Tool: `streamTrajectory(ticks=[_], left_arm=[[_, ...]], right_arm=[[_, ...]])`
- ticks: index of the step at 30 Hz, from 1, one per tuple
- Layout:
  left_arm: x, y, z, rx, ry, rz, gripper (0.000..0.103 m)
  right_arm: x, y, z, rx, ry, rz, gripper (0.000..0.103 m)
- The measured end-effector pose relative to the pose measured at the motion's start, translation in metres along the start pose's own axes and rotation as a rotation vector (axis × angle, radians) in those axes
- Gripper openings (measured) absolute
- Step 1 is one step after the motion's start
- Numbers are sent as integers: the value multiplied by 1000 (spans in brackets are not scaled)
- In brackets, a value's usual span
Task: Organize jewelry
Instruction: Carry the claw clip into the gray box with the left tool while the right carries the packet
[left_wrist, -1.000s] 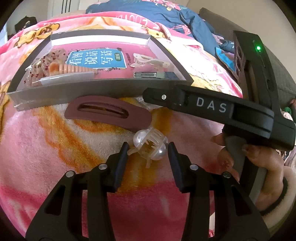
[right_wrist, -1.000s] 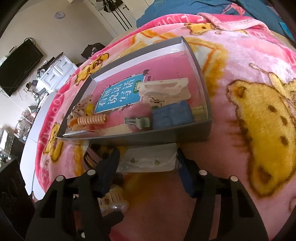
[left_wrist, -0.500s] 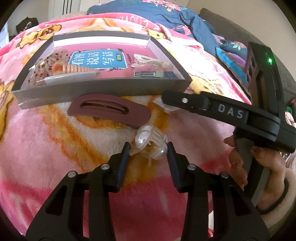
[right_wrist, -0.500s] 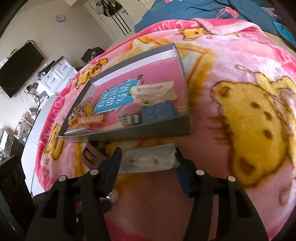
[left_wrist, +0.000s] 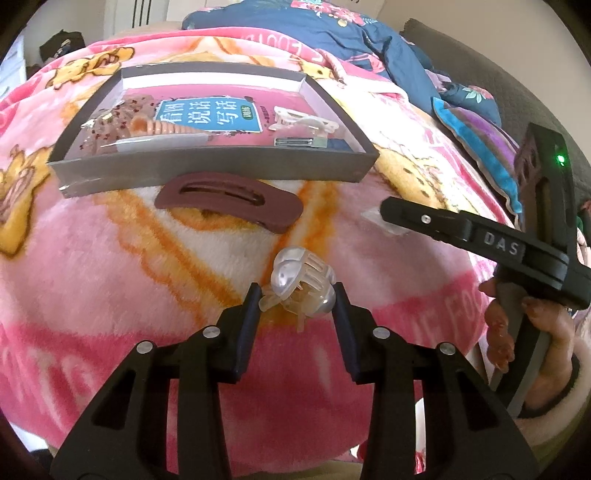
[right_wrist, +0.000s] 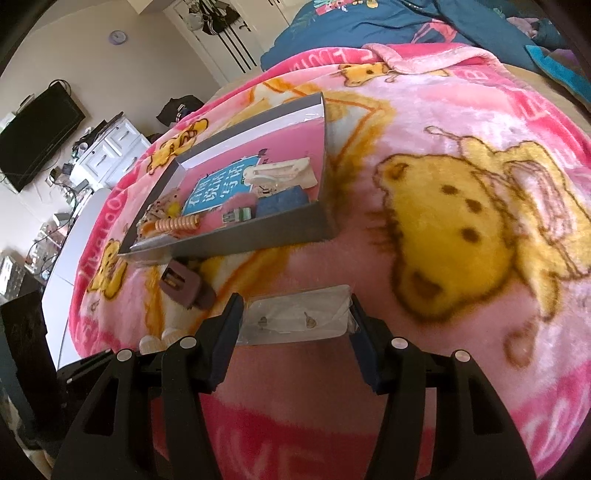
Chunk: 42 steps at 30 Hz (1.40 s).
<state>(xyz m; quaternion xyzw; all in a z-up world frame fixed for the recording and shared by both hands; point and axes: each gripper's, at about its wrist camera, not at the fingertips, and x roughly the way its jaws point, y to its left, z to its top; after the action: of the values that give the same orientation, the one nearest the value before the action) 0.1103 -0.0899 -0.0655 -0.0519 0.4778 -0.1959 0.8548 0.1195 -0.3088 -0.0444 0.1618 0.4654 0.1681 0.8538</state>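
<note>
In the left wrist view, we found the left gripper (left_wrist: 297, 297) angled downward over the pink blanket (left_wrist: 110, 280), its jaws clamped on a clear claw hair clip (left_wrist: 301, 282) at frame centre. A maroon hair clip (left_wrist: 229, 201) lay just above it, beside the grey tray (left_wrist: 207, 171). At right, a hand (left_wrist: 532, 332) gripped the handle of the right gripper (right_wrist: 295, 317). In the right wrist view, its jaws were closed on a clear earring packet (right_wrist: 299, 319) at lower centre, outside the tray.
</note>
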Motion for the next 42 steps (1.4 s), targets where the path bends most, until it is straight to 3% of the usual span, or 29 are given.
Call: streamTrajectory(ticks=[19, 42], left_arm=[[-43, 19, -10, -65, -57, 39, 30], [-89, 64, -8, -173, -160, 92, 30]], right_arm=[[-33, 31, -19, -93, -2, 35, 55], [-32, 102, -19, -229, 4, 118, 55]])
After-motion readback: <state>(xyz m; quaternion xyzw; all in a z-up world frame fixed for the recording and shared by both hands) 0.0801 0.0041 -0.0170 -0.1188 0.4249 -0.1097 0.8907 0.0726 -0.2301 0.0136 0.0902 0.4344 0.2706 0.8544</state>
